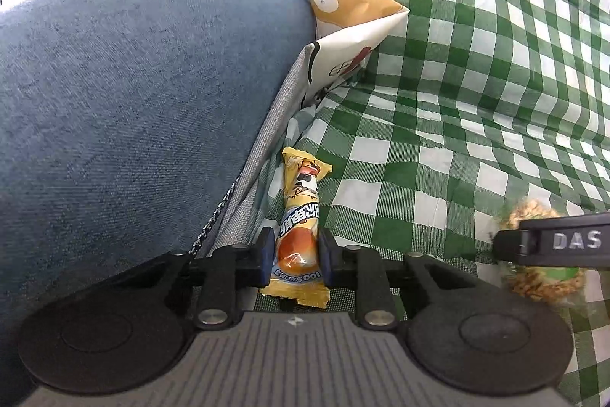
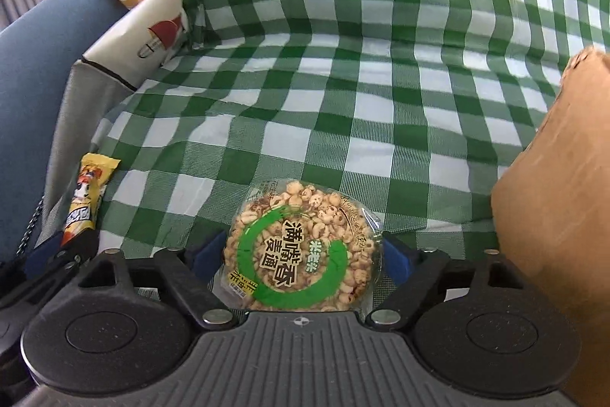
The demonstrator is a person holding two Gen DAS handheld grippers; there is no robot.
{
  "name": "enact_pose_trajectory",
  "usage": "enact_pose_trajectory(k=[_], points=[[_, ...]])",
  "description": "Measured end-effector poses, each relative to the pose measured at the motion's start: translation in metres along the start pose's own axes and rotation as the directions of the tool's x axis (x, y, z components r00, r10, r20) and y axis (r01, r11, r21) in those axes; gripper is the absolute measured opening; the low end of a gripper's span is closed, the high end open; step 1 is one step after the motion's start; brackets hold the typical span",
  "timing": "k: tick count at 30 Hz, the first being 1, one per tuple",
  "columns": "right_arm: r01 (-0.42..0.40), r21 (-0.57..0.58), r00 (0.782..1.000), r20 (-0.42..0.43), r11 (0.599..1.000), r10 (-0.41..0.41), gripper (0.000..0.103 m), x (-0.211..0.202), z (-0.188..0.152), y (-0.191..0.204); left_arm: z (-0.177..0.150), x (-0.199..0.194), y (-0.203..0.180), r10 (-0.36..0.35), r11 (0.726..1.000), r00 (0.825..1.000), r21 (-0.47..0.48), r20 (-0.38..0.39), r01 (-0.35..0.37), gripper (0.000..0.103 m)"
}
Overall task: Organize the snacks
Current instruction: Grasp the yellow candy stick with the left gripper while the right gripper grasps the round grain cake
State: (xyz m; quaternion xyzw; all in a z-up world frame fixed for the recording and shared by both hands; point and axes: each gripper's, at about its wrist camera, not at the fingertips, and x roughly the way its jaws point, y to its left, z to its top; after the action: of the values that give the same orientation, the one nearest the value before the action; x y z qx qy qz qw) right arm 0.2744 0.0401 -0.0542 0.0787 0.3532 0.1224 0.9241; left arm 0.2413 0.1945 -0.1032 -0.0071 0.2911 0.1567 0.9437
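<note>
My left gripper (image 1: 296,256) is shut on a yellow stick-shaped snack packet (image 1: 301,212), which lies lengthwise over the green checked cloth (image 1: 438,140) beside a blue cushion. The packet also shows in the right wrist view (image 2: 85,197) at the left. My right gripper (image 2: 303,254) is shut on a round puffed-grain cake (image 2: 303,246) in clear wrap with a green ring label, held just above the cloth (image 2: 343,82). The right gripper's finger (image 1: 553,243) and the cake (image 1: 533,277) also show at the right of the left wrist view.
A blue sofa cushion (image 1: 133,102) with a grey edge rises at the left. A printed pillow (image 1: 354,21) with mushroom pictures leans at the back left. A brown cardboard box (image 2: 560,197) stands close at the right. The checked cloth climbs the backrest.
</note>
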Motion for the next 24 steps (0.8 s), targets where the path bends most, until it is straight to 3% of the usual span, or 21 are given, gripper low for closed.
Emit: enact_pose_trajectory(k=[7,16,24], points=[[-0.024,-0.066,0.998,0.055,0.998,0.028,0.084,-0.059,-0.014,-0.001,-0.003,-0.019,0.003,-0.062,0.998,0.998,0.003,0.024,0.062,0.026],[-0.037,-0.213,0.992,0.107,0.976,0.061,0.084,-0.157,-0.073,-0.002,-0.016,-0.066,0.005,-0.159,0.987,0.987,0.011,0.024,0.159,0.026],[-0.107,-0.3,0.98,0.128,0.948,0.152,0.084,-0.233,-0.123,-0.016,-0.026,-0.121,0.01,-0.29,0.956,0.956,-0.036,0.036,0.291,0.026]])
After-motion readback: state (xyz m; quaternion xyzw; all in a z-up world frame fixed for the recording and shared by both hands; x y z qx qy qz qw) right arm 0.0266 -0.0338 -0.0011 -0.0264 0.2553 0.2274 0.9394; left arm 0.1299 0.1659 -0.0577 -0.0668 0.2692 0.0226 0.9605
